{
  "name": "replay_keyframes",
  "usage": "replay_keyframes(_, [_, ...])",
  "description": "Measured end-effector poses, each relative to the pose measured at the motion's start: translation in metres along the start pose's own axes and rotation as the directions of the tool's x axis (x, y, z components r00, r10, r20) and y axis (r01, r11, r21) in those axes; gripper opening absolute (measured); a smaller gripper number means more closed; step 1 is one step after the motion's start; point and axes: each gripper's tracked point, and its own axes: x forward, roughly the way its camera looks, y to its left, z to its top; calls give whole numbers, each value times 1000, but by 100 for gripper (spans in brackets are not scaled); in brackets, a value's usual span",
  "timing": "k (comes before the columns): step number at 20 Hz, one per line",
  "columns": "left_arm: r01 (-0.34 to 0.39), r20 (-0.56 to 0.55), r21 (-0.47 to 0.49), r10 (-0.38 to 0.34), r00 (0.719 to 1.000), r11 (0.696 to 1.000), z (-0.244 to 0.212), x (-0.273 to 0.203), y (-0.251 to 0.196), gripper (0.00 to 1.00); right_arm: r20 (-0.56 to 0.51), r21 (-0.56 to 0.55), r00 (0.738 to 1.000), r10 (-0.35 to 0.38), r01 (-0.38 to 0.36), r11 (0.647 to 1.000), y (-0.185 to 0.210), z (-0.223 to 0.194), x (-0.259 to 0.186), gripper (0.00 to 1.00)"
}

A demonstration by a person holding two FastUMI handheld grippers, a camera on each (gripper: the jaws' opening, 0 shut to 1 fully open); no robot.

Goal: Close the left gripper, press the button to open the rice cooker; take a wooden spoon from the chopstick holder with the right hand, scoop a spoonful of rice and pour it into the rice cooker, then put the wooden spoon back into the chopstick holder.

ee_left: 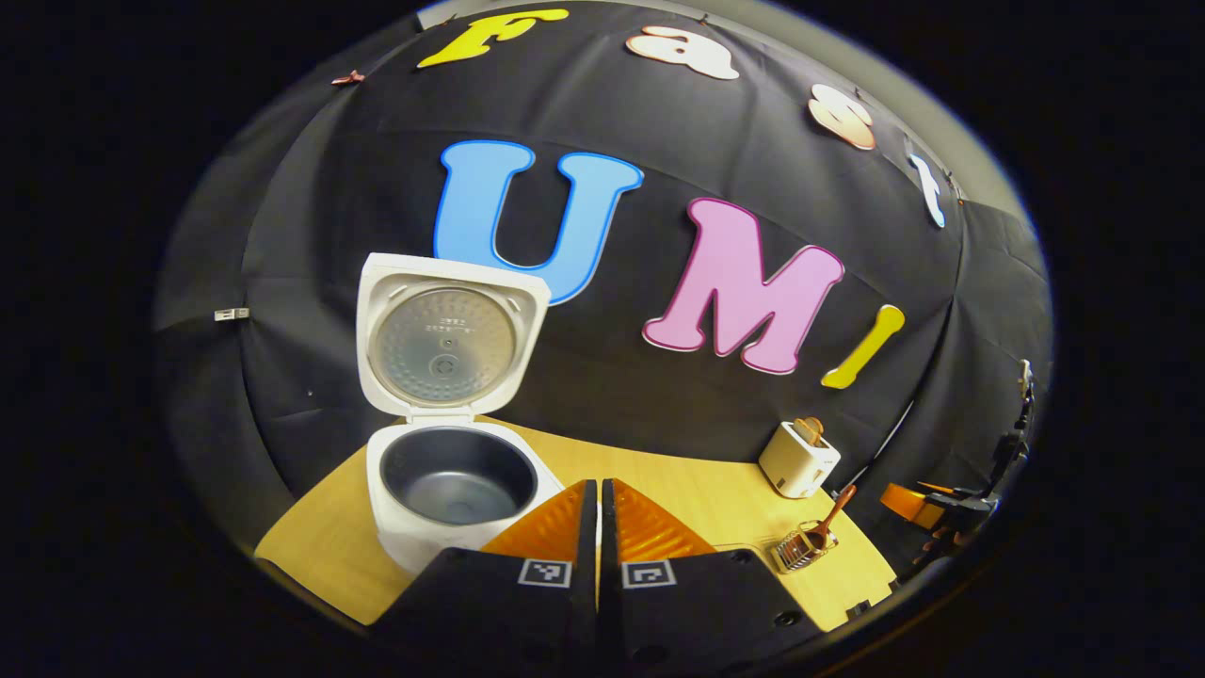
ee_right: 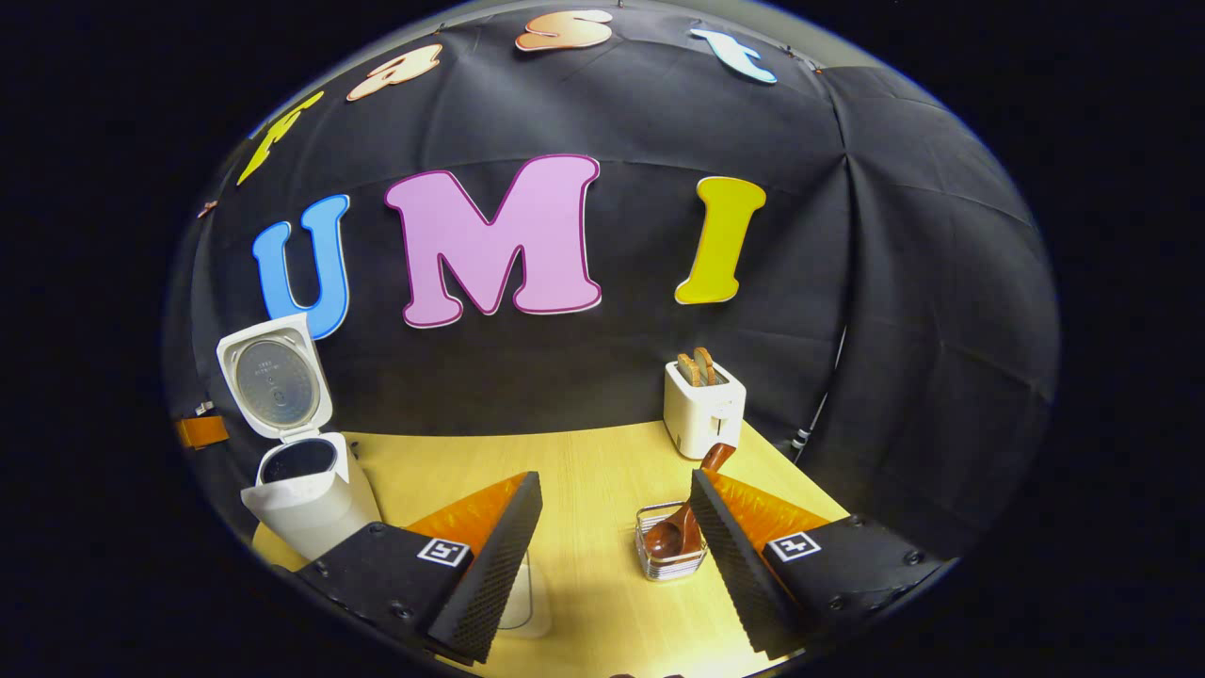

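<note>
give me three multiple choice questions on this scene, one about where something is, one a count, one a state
1. Where is the wooden spoon?
A. In the chopstick holder
B. Inside the rice cooker
C. Between the right gripper's fingers

2. How many slices stick up from the toaster?
A. None
B. Two
C. Four

3. What state is the rice cooker in?
A. Lid shut
B. Lid up, pot full of rice
C. Lid up, pot looks empty

Answers:
1. A: in the right gripper view the spoon stands in the wire holder on the table, ahead of the open right gripper.
2. B: two brown slices show at the toaster's top.
3. C: in the left gripper view the lid stands upright and the dark pot is bare, beyond the shut left gripper.
</note>
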Motion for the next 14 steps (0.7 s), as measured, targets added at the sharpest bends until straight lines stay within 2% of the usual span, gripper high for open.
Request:
replay_keyframes(1, [13, -8, -9, -13, 1000, 1000, -4, -1, -15, 5, -9, 1, 1000, 3, -2, 1000, -9, -3, 7, 98])
replay_keyframes(4, [23, -17, -9, -23, 1000, 1000, -14, -1, -45, 14, -52, 17, 999, 13, -12, 1000, -36, -14, 33, 98])
replay_keyframes(5, [20, -28, 1, -20, 999, 1000, -21, -4, -51, 29, -67, 19, 998, 15, -13, 1000, -45, -18, 43, 98])
replay_keyframes(6, [8, -36, 11, -8, 999, 1000, -24, -6, -55, 39, -82, 21, 996, 20, -18, 1000, -52, -23, 52, 98])
replay_keyframes(7, [-6, -46, 18, 7, 999, 1000, -30, -4, -59, 38, -96, 24, 995, 25, -23, 999, -59, -29, 61, 98])
replay_keyframes(10, [-59, -57, 37, 62, 996, 998, -37, -6, -67, 99, -157, 37, 986, 56, -51, 998, -74, -52, 92, 99])
replay_keyframes(12, [-83, -70, 48, 87, 994, 995, -46, -9, -72, 96, -211, 69, 974, 79, -65, 995, -79, -73, 114, 99])
replay_keyframes(14, [-111, -86, 63, 117, 989, 992, -54, -12, -74, 96, -287, 100, 955, 77, -50, 994, -86, -100, 133, 99])
